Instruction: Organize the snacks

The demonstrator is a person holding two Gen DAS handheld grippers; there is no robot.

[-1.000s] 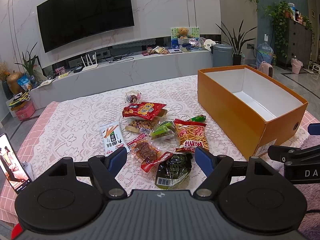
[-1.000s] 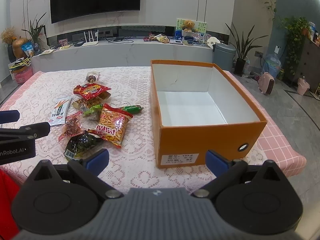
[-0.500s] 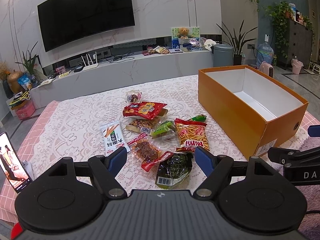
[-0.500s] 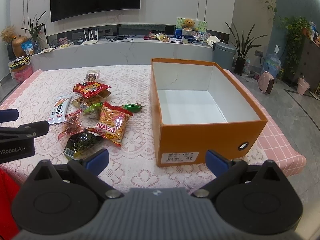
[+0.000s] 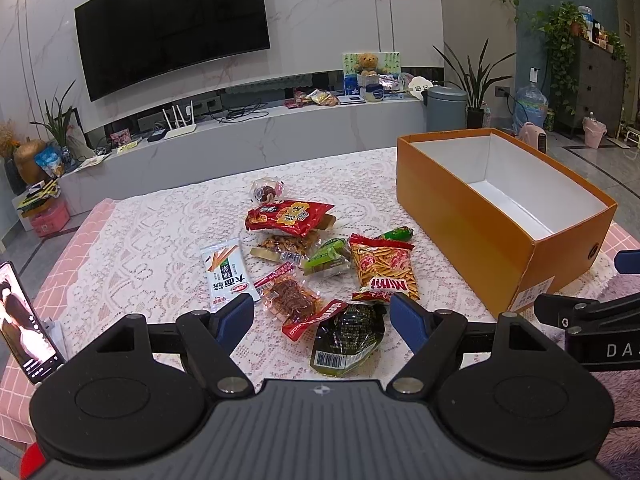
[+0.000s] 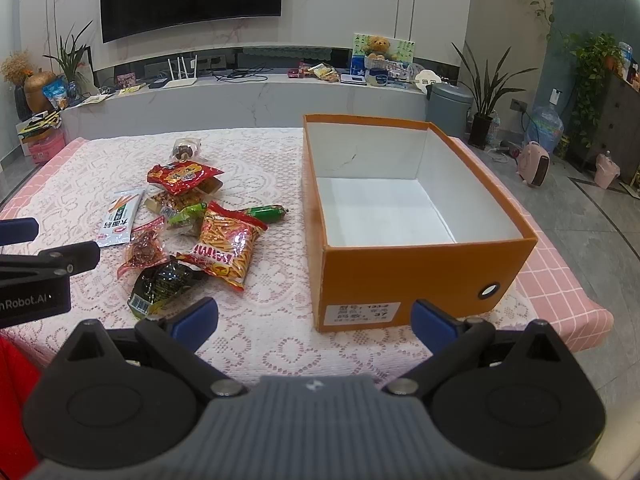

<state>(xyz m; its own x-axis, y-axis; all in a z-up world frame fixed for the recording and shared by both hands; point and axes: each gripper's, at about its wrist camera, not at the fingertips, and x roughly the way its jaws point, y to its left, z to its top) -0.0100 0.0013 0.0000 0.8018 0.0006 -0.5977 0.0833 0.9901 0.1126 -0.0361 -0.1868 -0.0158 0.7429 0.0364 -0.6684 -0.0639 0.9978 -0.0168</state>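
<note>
Hovering wide-open tongs: left (image 5: 322, 316) over snacks (image 5: 320, 256), right (image 6: 314, 320) facing box (image 6: 420, 268).

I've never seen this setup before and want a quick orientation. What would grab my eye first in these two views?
Most striking is the big orange box, open-topped with a bare white inside, on the right of the lace-covered table. Left of it lies a loose pile of snack packets, the orange Mimi bag and a dark green packet nearest the camera. Low in each view, the left gripper and right gripper show open blue fingers holding nothing.
</note>
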